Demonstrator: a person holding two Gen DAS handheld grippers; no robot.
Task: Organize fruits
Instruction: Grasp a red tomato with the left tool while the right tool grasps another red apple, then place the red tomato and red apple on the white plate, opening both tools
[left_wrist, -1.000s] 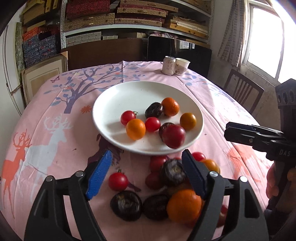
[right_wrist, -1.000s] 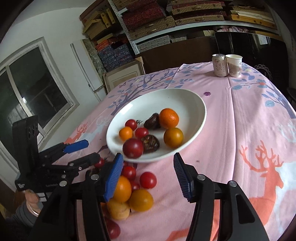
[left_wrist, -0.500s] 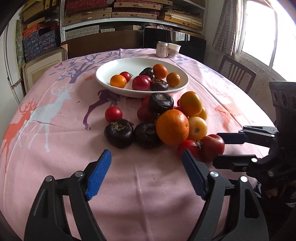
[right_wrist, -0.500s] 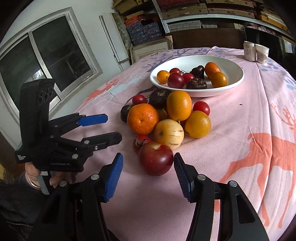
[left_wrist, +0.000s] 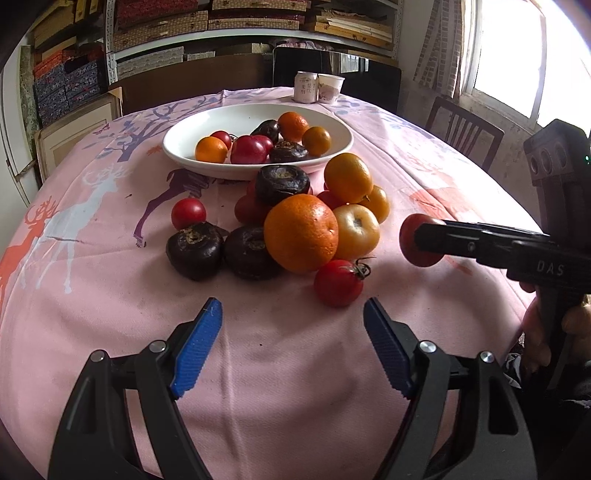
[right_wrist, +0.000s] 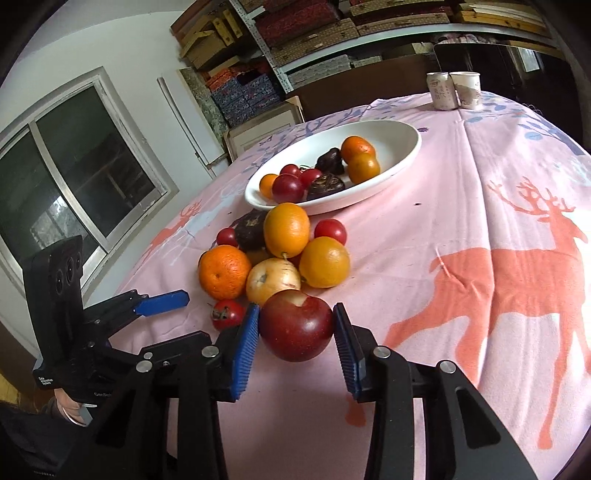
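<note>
A white plate holding several small fruits stands mid-table on the pink deer tablecloth. In front of it lies a pile: a big orange, dark purple fruits, a yellow fruit and a stemmed tomato. My right gripper is closing, its blue pads pressing both sides of a red apple, also seen from the left wrist as the apple at the pile's right. My left gripper stands open just short of the tomato, nothing between its fingers.
A can and a paper cup stand at the table's far edge. A wooden chair is at the right, and shelves of boxes fill the back wall. A hand holds the right gripper.
Both grippers drew back from the plate and sank toward the near pile. The right jaws, open around the red apple half a second ago, have closed onto it.
</note>
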